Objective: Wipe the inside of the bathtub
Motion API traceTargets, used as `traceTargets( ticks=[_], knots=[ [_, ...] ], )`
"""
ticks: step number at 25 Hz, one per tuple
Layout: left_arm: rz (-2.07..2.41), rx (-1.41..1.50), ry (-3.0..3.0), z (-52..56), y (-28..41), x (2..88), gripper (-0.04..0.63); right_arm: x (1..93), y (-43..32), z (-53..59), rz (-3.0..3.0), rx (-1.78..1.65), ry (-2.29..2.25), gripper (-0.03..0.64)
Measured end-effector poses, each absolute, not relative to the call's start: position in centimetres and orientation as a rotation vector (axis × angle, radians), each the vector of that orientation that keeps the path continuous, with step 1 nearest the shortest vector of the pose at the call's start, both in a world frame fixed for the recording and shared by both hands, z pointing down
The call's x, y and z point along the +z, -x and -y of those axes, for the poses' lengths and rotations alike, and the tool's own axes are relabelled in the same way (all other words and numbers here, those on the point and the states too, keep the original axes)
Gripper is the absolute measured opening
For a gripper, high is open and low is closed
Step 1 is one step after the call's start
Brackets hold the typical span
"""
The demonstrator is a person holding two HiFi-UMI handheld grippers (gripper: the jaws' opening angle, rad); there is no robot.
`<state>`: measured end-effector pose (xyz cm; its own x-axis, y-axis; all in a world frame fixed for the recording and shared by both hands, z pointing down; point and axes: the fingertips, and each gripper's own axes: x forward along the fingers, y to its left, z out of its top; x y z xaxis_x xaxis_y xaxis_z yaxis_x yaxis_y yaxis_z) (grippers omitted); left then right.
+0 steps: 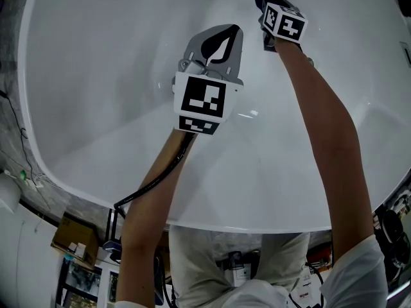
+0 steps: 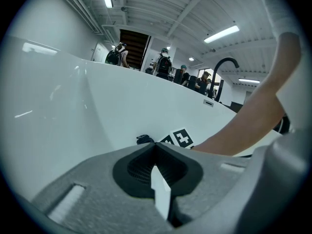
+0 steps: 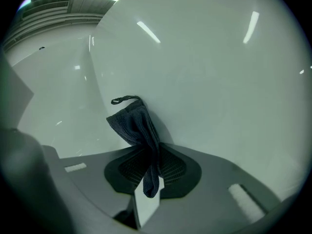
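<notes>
Two tools reach inside the bathtub [image 1: 90, 88]: the right tool [image 3: 148, 177] pinches a dark cloth [image 3: 137, 126] at the far wall, its tips cut off in the head view; the left tool [image 1: 221, 40] is closed, empty.

A white bathtub [image 2: 122, 106] stands in an open, workshop-like hall rather than a home: strip lights [image 2: 222, 34] and ceiling pipes [image 2: 187, 12] overhead, people with backpacks [image 2: 163, 65] behind, a cardboard box [image 1: 76, 237] alongside.

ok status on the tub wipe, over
Right gripper shut on cloth, cloth at tub wall. Left gripper shut, empty, over tub. Nothing in the way.
</notes>
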<state>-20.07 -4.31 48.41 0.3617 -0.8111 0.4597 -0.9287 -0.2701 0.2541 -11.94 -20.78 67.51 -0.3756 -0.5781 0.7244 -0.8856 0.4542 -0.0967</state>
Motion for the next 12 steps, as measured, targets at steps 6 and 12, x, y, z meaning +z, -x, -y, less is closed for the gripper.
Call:
traceTargets(
  ticks=[6,12],
  knots=[
    [1.465,0.336,-2.187,5.0,16.6,48.4,0.000,68.1,7.0,20.9,2.040,0.666,-1.260,0.055],
    [1.434,0.338,-2.215,5.6,13.5,47.0,0.000,67.4,3.4,20.6,2.030,0.669,-1.273,0.055]
  ],
)
